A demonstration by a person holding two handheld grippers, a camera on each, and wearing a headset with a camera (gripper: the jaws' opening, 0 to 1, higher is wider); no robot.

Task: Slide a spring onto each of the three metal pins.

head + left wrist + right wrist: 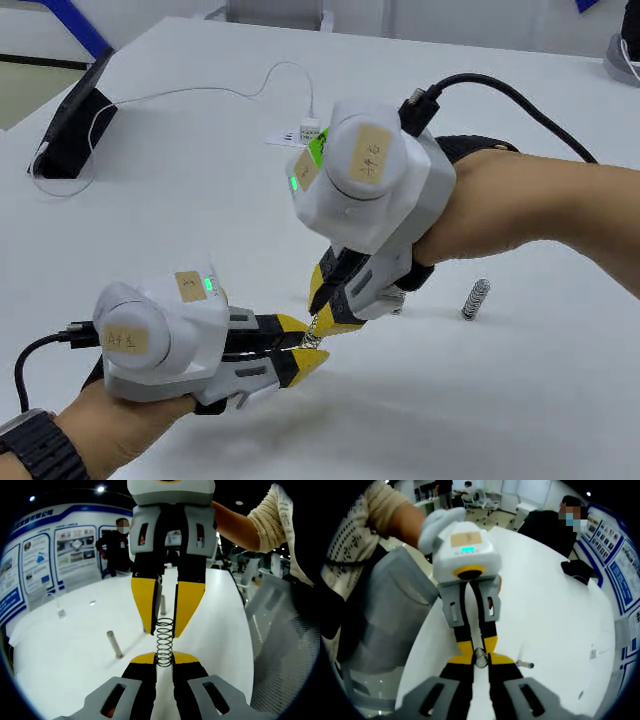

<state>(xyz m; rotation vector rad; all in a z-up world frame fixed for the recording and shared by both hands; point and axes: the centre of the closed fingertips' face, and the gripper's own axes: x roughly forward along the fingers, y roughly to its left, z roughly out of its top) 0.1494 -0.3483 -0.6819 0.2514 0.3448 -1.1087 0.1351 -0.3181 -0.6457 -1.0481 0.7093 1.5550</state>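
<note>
A small metal spring [312, 333] is pinched at both ends between the two sets of yellow jaw tips above the white table [200, 180]. My left gripper [300, 347] comes in from the lower left and is shut on its near end [164, 655]. My right gripper [322, 312] reaches down from the upper right, shut on the other end [480, 657]. One metal pin [114, 644] stands upright on the table, left of the jaws; a second pin [162, 605] shows behind the right gripper [165, 622]. A loose spring [476, 298] lies on the table to the right.
A black tablet on a stand [70, 120] sits at the far left, with a white cable running to a small adapter [308, 130]. A person [114, 545] stands beyond the table's far end. A grey mesh chair [280, 630] is beside the table.
</note>
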